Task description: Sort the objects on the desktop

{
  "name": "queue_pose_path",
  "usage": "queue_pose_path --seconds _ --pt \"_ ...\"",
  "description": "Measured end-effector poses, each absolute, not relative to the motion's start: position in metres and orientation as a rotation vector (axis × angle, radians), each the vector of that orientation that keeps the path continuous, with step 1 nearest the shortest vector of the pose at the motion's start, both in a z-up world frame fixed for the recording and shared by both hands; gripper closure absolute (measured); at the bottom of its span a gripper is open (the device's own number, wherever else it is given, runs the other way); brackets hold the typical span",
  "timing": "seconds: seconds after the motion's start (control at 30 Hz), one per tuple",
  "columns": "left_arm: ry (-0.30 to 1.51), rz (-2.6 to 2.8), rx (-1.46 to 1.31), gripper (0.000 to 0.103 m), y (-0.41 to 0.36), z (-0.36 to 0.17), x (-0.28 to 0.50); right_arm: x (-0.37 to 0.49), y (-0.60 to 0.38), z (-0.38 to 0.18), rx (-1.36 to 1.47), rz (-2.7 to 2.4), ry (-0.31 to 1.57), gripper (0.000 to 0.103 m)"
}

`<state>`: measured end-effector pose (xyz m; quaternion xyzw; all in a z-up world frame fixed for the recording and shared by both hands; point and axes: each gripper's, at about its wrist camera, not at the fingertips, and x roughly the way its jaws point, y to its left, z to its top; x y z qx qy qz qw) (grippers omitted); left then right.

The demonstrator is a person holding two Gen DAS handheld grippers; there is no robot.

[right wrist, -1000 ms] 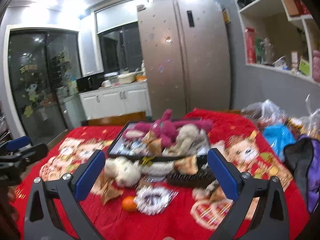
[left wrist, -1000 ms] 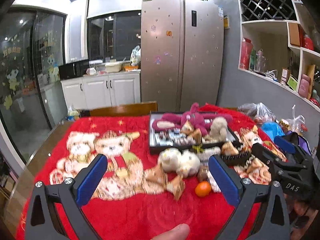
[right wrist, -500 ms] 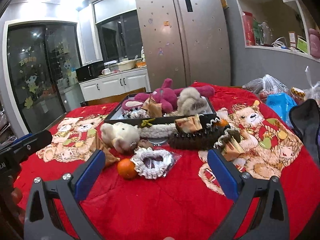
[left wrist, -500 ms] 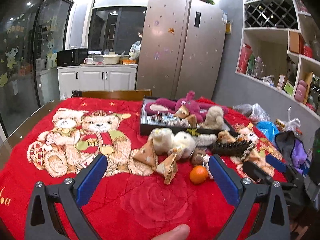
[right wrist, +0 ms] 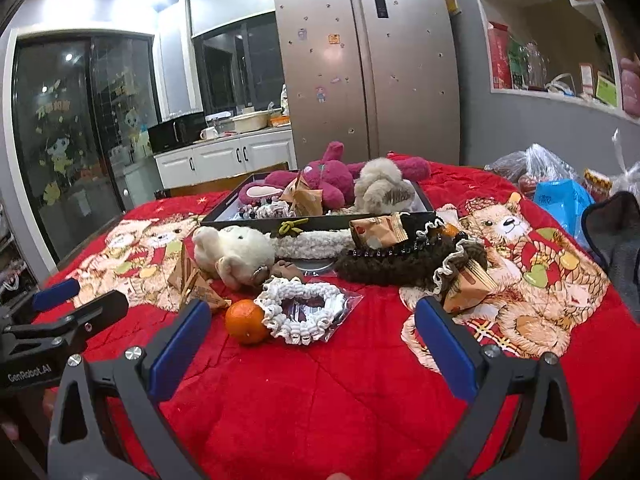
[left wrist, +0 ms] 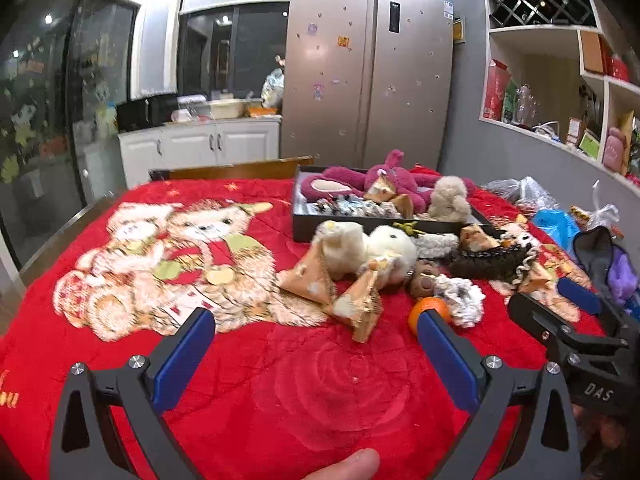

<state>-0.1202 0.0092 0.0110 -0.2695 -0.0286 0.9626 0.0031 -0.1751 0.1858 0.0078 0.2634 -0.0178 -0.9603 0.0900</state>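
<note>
"DAS" is printed in pale letters on the body of the right gripper (left wrist: 560,308) as it is seen from the left wrist; "GenRobot.AI" is printed on the body of the left gripper (right wrist: 76,300) as it is seen from the right wrist. The yellow writing at the near left edge of the red plush blanket (left wrist: 280,392) cannot be read.

One small orange mandarin (right wrist: 246,321) is taken as the landmark. Touching it on the right lies one white crocheted ring on a clear packet (right wrist: 304,310). Just behind it lies one white plush bear (right wrist: 236,254), on its side. To the left of the mandarin two tan pyramid-shaped paper packets (left wrist: 310,280) are counted, and two more of the kind lie to its right behind the ring, beside one dark brown knitted band with black beads (right wrist: 384,264). Further behind stands one black shallow tray (right wrist: 320,222), in which one magenta plush bear (right wrist: 324,184) and one beige plush toy (right wrist: 380,186) are held.

Both grippers are held low over the blanket in front of the mandarin — each with its blue-padded fingers spread wide and nothing between them. A fingertip (left wrist: 352,466) is seen at the bottom edge of the left view.
</note>
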Motion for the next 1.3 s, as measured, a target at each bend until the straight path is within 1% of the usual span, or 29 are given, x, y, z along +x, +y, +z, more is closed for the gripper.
queue_pose_path --seconds 0.07,0.2,0.5,0.73,1.03,1.3 --pt "-0.031 3.063 -0.791 0.0 0.012 0.011 -0.116 -0.174 0.178 0.007 0.773 -2.858 0.003 0.0" --pt "-0.01 3.098 -0.749 0.0 0.013 0.008 -0.113 -0.167 0.166 0.009 0.715 -2.885 0.093 0.0" --pt "-0.007 3.08 -0.752 0.0 0.017 0.006 -0.115 -0.174 0.18 0.007 0.746 -2.866 -0.008 0.0" --pt "-0.092 3.054 -0.797 0.0 0.007 0.002 -0.121 -0.168 0.172 0.008 0.71 -2.876 0.049 0.0" --pt "-0.059 3.029 -0.828 0.0 0.013 0.0 -0.124 -0.171 0.179 0.007 0.735 -2.901 0.01 0.0" --pt "-0.15 2.983 -0.853 0.0 0.003 -0.003 -0.128 -0.176 0.177 0.004 0.782 -2.9 0.026 0.0"
